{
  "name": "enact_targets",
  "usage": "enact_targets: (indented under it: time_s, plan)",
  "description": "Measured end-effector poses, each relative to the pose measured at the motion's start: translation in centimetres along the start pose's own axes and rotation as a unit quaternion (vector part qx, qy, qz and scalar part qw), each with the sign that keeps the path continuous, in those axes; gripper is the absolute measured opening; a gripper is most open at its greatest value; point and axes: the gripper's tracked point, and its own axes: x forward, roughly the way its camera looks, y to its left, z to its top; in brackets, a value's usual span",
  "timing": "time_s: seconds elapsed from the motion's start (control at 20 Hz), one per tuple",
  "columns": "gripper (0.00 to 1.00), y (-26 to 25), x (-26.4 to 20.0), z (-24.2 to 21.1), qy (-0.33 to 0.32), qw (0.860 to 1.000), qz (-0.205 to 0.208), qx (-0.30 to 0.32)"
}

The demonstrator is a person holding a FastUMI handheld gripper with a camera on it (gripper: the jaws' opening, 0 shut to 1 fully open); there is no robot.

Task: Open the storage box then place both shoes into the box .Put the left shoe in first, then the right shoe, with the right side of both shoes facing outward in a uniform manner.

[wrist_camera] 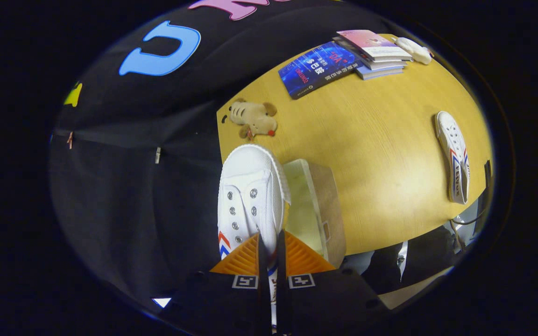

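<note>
A white canvas shoe (250, 193) with red and blue chevrons hangs from my gripper (270, 247), toe pointing away, its fingers shut on the shoe's side wall. It is lifted above the left edge of the storage box (318, 205). The box is open, pale inside, with brown cardboard-like walls, and stands at the near edge of the yellow wooden table (376, 149). The second white shoe (455, 156) lies on its side far to the right on the table, sole edge toward the box.
A small plush dog (254, 119) lies beyond the held shoe near the table's left edge. A blue book (318, 69) and a stack of books (374, 52) sit at the far side, with a white object (414, 49) beside them. Cables hang off the right edge.
</note>
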Motion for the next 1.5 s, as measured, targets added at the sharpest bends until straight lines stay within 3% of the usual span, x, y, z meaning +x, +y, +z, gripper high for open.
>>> enact_targets:
  time_s: [0.75,0.95,1.0,1.1,1.15,1.3,1.35,1.5]
  plan:
    - [0.09,0.4,10.7,-5.4,0.048,0.994,-0.092,-0.024]
    - [0.11,0.9,12.0,-5.6,0.055,0.995,-0.077,-0.014]
    - [0.14,1.7,12.2,-5.6,0.055,0.997,-0.056,-0.009]
    - [0.31,3.3,12.9,-4.9,0.059,0.998,-0.013,0.009]
    - [0.48,3.9,11.7,-4.6,0.056,0.998,-0.003,0.010]
    - [0.78,4.4,10.6,-3.2,0.042,0.999,0.012,-0.008]
    - [0.84,4.5,10.0,-3.0,0.040,0.999,0.020,-0.008]
    - [0.84,4.8,7.7,-2.9,0.048,0.998,0.050,-0.004]
